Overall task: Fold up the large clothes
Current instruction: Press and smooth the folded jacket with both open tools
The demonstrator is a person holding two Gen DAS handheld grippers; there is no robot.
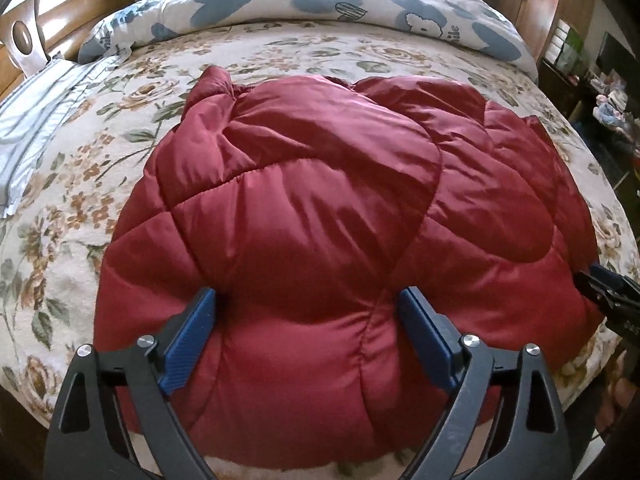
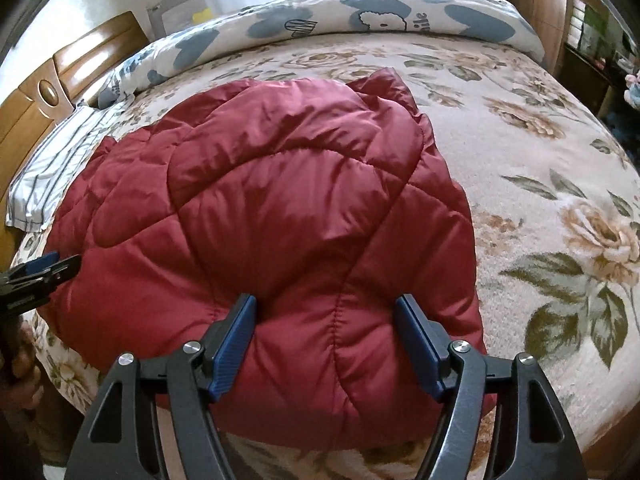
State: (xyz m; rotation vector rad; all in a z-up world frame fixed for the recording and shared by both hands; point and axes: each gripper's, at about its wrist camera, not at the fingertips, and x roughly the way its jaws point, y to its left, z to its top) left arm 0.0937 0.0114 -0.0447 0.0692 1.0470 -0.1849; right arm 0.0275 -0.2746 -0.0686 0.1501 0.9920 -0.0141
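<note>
A dark red quilted puffer jacket [image 1: 320, 220] lies folded into a thick bundle on the floral bed cover; it also fills the right wrist view [image 2: 280, 220]. My left gripper [image 1: 308, 300] is open, its blue pads on either side of a puffy fold at the jacket's near edge. My right gripper [image 2: 326, 304] is open the same way, straddling the near edge further right. The right gripper shows at the right edge of the left wrist view [image 1: 608, 292]; the left gripper shows at the left edge of the right wrist view [image 2: 40, 272].
The floral bed cover [image 2: 540, 200] spreads around the jacket. A rolled blue-and-white duvet [image 1: 320, 4] lies along the far side. A striped pillow [image 1: 32, 112] and wooden headboard [image 1: 48, 12] are at the left. Cluttered shelves [image 1: 600, 80] stand at the right.
</note>
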